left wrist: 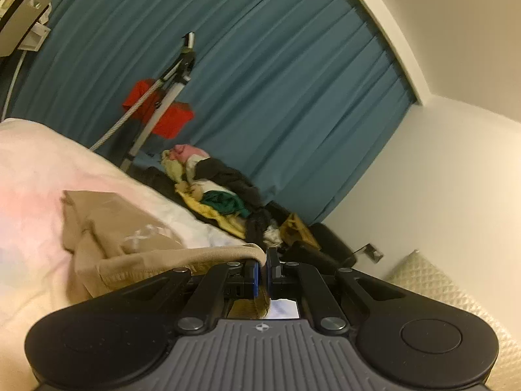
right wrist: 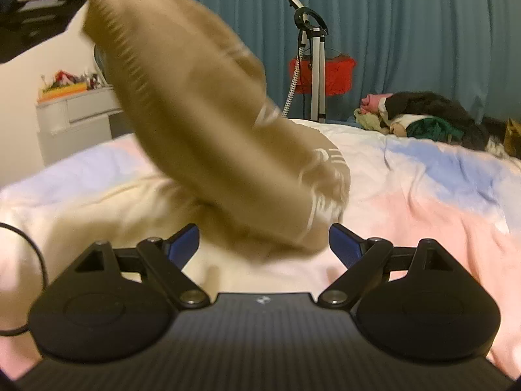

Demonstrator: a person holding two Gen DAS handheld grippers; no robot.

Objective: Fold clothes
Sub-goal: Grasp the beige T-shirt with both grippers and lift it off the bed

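A tan garment with white print [left wrist: 123, 238] hangs from my left gripper [left wrist: 263, 268], which is shut on its ribbed hem and holds it above the bed. In the right wrist view the same tan garment [right wrist: 202, 130] droops from the left gripper [right wrist: 35, 9] at the top left down to the bedspread, blurred. My right gripper [right wrist: 263, 244] is open and empty, low over the bed, with the garment's lower end just in front of its blue pads [right wrist: 346, 244].
The bed has a pink, white and blue bedspread [right wrist: 423, 195]. A pile of mixed clothes [right wrist: 423, 120] lies at its far side. A steamer stand [right wrist: 312, 65] with a red item stands before the teal curtain [right wrist: 423, 32]. White drawers [right wrist: 78, 114] stand at left.
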